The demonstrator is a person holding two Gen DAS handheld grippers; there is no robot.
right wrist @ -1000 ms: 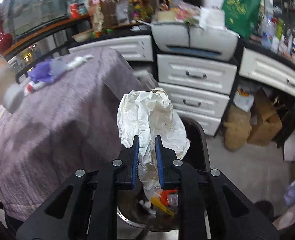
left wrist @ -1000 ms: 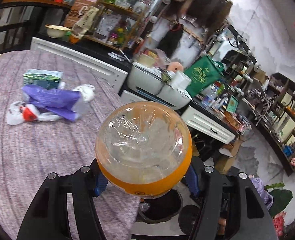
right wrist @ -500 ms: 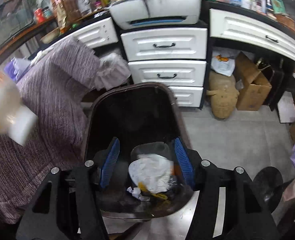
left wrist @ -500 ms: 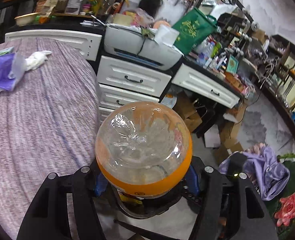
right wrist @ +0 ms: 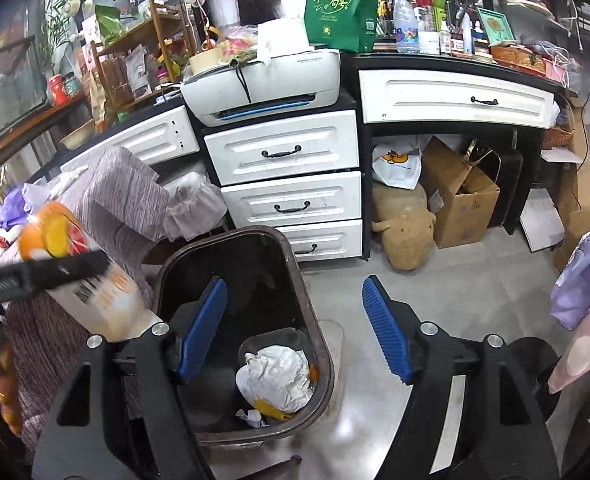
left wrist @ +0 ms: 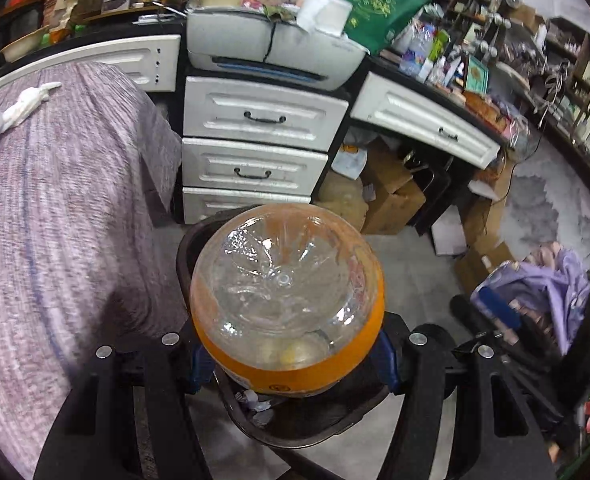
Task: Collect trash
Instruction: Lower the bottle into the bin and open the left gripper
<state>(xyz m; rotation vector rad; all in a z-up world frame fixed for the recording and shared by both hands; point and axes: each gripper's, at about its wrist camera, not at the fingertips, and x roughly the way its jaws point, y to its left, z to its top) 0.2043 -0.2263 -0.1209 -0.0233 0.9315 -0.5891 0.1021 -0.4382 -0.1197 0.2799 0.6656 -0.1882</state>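
My left gripper (left wrist: 291, 356) is shut on a clear plastic bottle (left wrist: 287, 292) with an orange label, held bottom-forward right above the dark trash bin (left wrist: 199, 236). The same bottle (right wrist: 79, 276) shows at the left of the right wrist view, beside the bin (right wrist: 231, 240). My right gripper (right wrist: 295, 328) is open and empty, its blue pads (right wrist: 387, 332) spread wide above the bin's right side. Crumpled white paper (right wrist: 275, 372) lies in the bin with other scraps. More trash, a white wad (left wrist: 31, 100) and a purple bag (right wrist: 11, 208), lies on the purple tablecloth (left wrist: 55, 220).
White drawers (right wrist: 287, 196) and a printer (right wrist: 263, 88) stand behind the bin. Cardboard boxes (right wrist: 459, 196) and a tan plush toy (right wrist: 407, 224) sit under the desk. A purple cloth heap (left wrist: 535, 292) lies on the floor at right.
My right gripper dropped the crumpled paper into the bin and opened wide. My left gripper carried the bottle off the table to above the bin.
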